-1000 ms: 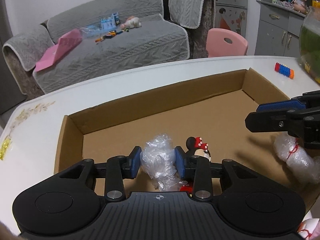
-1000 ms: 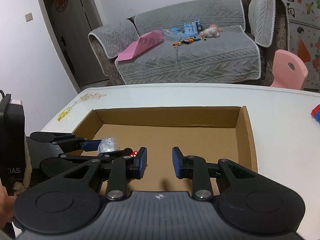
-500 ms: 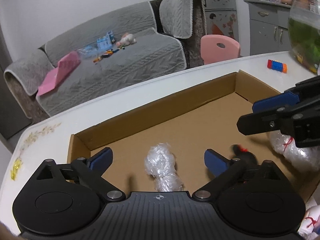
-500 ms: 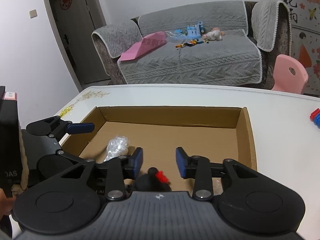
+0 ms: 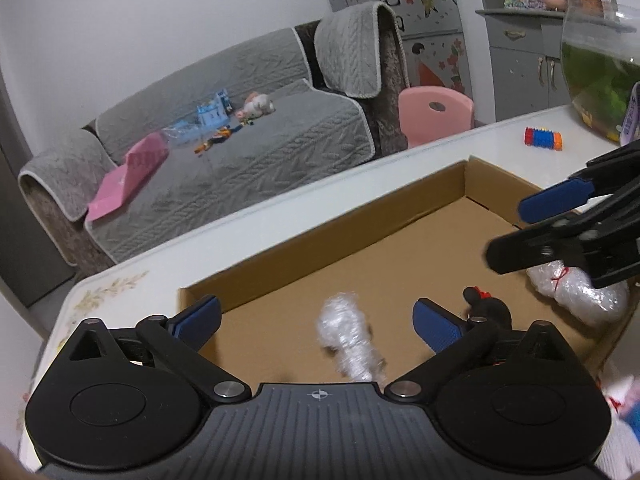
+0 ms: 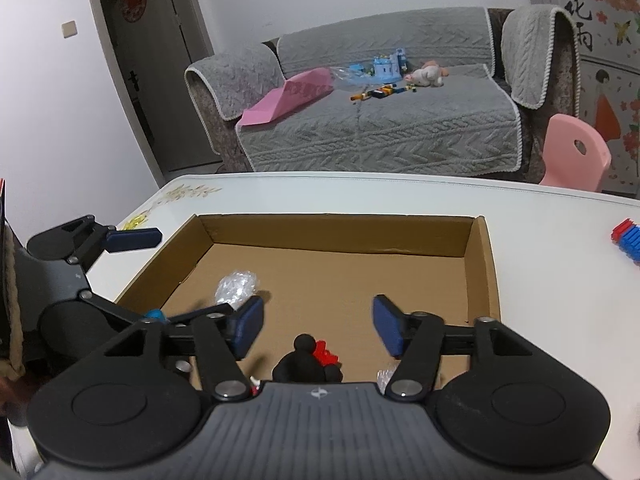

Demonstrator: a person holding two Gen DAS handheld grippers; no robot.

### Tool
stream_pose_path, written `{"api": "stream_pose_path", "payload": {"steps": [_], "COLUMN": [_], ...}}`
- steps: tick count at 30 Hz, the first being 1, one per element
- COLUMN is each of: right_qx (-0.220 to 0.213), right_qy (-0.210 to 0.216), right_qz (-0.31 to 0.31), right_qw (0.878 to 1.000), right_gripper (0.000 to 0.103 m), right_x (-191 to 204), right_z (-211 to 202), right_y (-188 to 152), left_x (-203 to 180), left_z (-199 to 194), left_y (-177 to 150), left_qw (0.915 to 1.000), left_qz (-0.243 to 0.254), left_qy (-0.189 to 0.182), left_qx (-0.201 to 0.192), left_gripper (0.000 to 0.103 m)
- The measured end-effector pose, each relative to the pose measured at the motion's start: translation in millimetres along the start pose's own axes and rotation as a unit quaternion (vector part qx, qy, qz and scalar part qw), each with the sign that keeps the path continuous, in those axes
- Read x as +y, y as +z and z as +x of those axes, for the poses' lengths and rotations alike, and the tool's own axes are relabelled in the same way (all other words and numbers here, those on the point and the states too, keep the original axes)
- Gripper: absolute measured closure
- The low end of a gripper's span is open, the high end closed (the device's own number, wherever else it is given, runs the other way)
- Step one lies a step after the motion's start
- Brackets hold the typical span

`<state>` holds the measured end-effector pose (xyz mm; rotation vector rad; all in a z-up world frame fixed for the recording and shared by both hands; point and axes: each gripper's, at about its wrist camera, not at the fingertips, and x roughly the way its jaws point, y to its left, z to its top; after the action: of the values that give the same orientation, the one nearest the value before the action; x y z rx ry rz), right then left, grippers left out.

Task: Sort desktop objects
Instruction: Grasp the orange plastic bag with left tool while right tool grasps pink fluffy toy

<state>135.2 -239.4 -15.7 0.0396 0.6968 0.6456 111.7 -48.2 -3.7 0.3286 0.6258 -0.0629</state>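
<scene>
Left gripper (image 5: 316, 316): jaws now spread to full width, released from the plastic-wrapped bundle (image 5: 352, 340), which a second ago sat clamped between them. Bundle lying free on the cardboard box (image 5: 360, 216) floor near the front wall. Right gripper (image 6: 318, 324): jaws opening over the black mouse toy (image 6: 306, 364), untouched. Both items apparently delivered; next, likely more desktop objects.

A grey sofa (image 6: 376, 120) holds scattered toys (image 6: 386, 68); a pink chair (image 5: 436, 114) stands beside it, a fishbowl (image 5: 600, 68) nearby.
</scene>
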Motion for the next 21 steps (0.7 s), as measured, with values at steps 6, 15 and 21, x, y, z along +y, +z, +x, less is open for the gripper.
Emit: {"api": "stream_pose_path", "payload": {"steps": [6, 15, 21], "right_qx": [-0.018, -0.014, 0.022], "right_qy": [0.030, 0.085, 0.096], "right_qz": [-0.017, -0.069, -0.066], "right_qw": [0.999, 0.994, 0.993], "right_gripper": [0.026, 0.001, 0.001], "right_x": [4, 23, 25], "right_z": [-40, -90, -85], "right_y": [-8, -44, -76], "left_x": [41, 74, 60], "left_z": [-52, -92, -79], "left_y": [-19, -88, -109], "left_qw": [0.9988, 0.9960, 0.9965], "left_qz": [-0.043, -0.077, -0.067], "left_qy": [0.004, 0.042, -0.009], "left_qx": [-0.025, 0.019, 0.049], "left_gripper": [0.000, 0.000, 0.000]}}
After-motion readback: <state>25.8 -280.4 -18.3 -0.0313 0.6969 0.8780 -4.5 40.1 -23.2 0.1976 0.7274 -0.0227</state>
